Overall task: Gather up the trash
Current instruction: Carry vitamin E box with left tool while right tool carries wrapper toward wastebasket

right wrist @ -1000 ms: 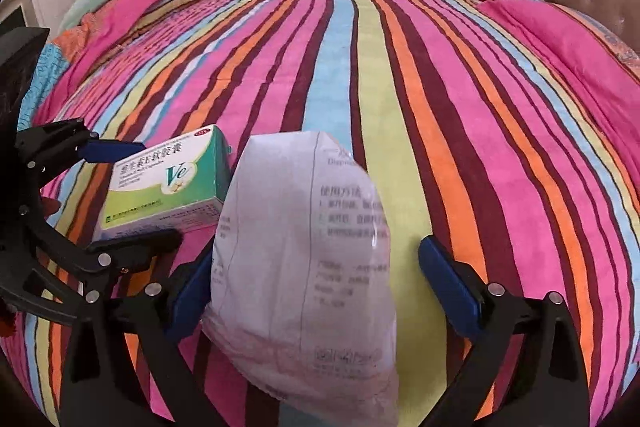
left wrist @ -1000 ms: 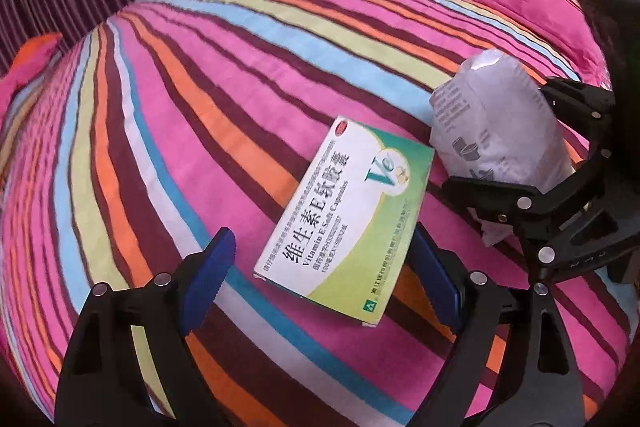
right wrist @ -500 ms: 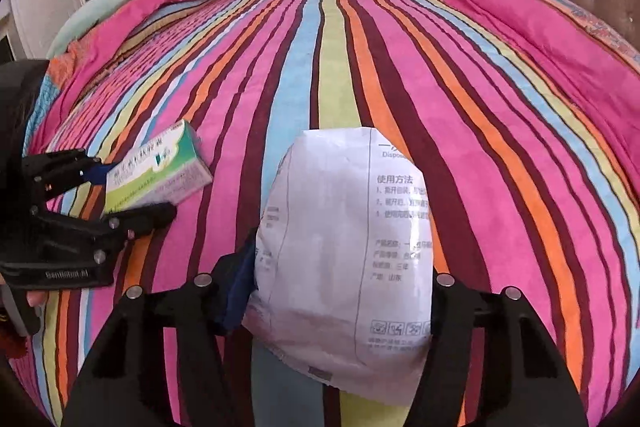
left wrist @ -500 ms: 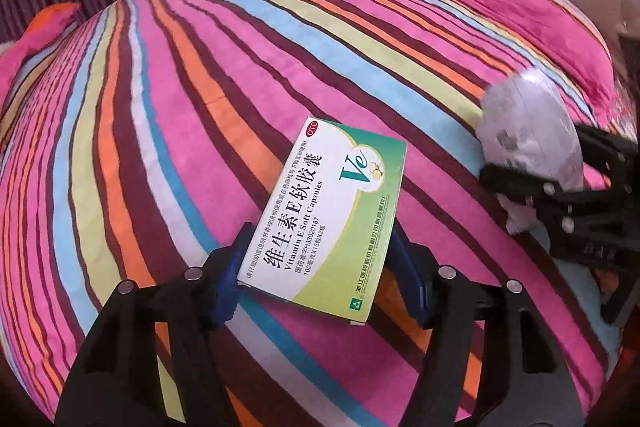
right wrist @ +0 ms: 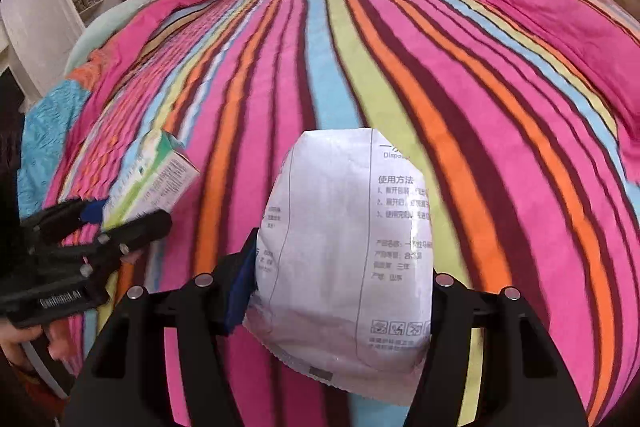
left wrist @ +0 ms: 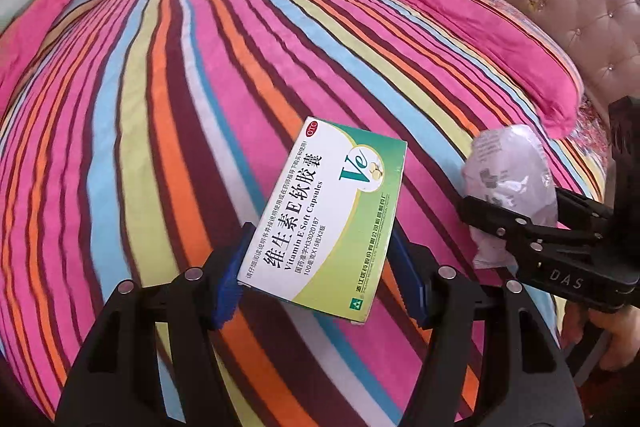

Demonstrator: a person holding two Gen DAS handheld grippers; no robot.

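Clamping medicine box (left wrist: 328, 215), left tool (left wrist: 320, 275) – right tool (right wrist: 340, 291) pinching white packet (right wrist: 348, 247), striped bedspread (left wrist: 160, 107) beneath.

We've got the vitamin E box (left wrist: 328, 211) pinched at its near end between our left fingers (left wrist: 230, 283), a flat green-and-white carton with Chinese lettering and a "Ve" logo, printed face up, its far end jutting forward past the fingertips and tilted. Between our right fingers (right wrist: 240, 287) we see the white wrapper (right wrist: 348, 247), a puffy, crinkled plastic pouch with grey printed instructions, standing roughly upright, its top rising above the fingertips and its lower edge hanging below them.
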